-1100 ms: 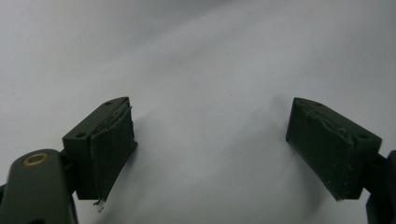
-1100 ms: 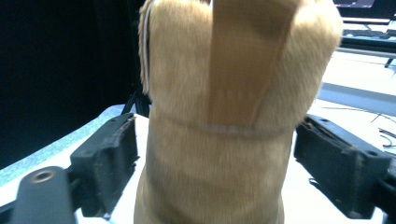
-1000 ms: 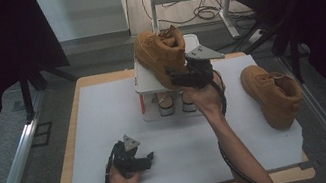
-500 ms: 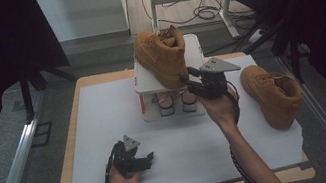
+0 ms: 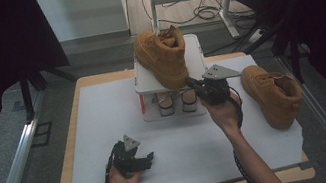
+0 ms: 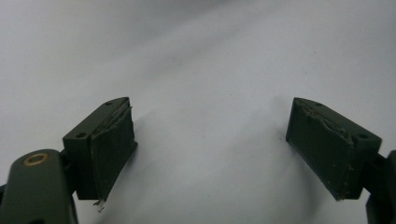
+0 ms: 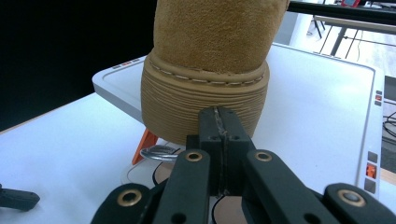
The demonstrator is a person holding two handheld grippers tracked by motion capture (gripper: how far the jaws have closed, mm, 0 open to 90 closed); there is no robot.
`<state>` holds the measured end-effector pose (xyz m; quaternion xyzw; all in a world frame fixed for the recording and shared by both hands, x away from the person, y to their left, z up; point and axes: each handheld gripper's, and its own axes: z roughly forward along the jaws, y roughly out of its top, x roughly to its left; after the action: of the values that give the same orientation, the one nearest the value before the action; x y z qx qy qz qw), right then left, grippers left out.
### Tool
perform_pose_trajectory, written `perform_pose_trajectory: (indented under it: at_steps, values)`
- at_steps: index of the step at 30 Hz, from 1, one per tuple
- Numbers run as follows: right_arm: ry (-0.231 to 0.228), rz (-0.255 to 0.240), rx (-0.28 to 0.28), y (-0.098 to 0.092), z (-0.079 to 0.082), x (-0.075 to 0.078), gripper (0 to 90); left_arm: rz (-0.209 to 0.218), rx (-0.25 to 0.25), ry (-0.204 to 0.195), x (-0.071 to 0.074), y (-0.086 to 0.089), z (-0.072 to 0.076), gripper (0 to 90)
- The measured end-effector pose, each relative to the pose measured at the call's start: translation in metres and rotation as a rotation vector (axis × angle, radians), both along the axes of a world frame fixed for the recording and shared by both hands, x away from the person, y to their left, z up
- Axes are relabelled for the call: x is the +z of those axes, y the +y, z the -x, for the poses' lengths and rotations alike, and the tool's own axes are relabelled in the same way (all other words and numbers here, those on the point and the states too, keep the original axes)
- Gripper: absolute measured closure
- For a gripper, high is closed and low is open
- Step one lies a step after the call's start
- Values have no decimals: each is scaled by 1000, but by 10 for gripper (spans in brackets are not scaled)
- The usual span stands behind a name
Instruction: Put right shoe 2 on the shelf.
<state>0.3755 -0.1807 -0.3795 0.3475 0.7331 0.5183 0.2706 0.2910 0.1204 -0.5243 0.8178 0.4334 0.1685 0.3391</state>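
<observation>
A tan suede boot (image 5: 162, 56) stands on a white raised platform (image 5: 194, 50) at the back middle of the table. In the right gripper view its ribbed sole end (image 7: 205, 102) hangs over the platform's edge (image 7: 317, 93). My right gripper (image 5: 191, 84) sits just in front of that end, at sole height. Its jaws (image 7: 219, 126) have just been closing and are now shut, pad against pad, with nothing between them. My left gripper (image 5: 148, 156) rests low on the white table sheet near the front. It is open, and its pads (image 6: 112, 149) have bare sheet between them.
A second tan boot (image 5: 273, 92) lies on the white sheet (image 5: 103, 112) at the right. Under the platform are an orange leg (image 7: 147, 142), a metal ring (image 7: 156, 151) and round pads. Dark curtains and frame legs stand around the table.
My right gripper has drawn back from the boot on the platform, moving right and down, and its jaws have come together empty. The left gripper has not moved.
</observation>
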Motion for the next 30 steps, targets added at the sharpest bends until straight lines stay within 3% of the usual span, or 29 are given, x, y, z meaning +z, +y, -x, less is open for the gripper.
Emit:
perform_pose_trajectory:
  at_steps: [6,18,30]
  values:
    - [2,9,3,3,0,2,896,0,0,0,0,0,0,152]
    - [1,11,72,27,-3,1,895,1,0,0,0,0,0,152]
    - [-43,57,102,46,-8,-1,895,2,-2,0,0,0,0,152]
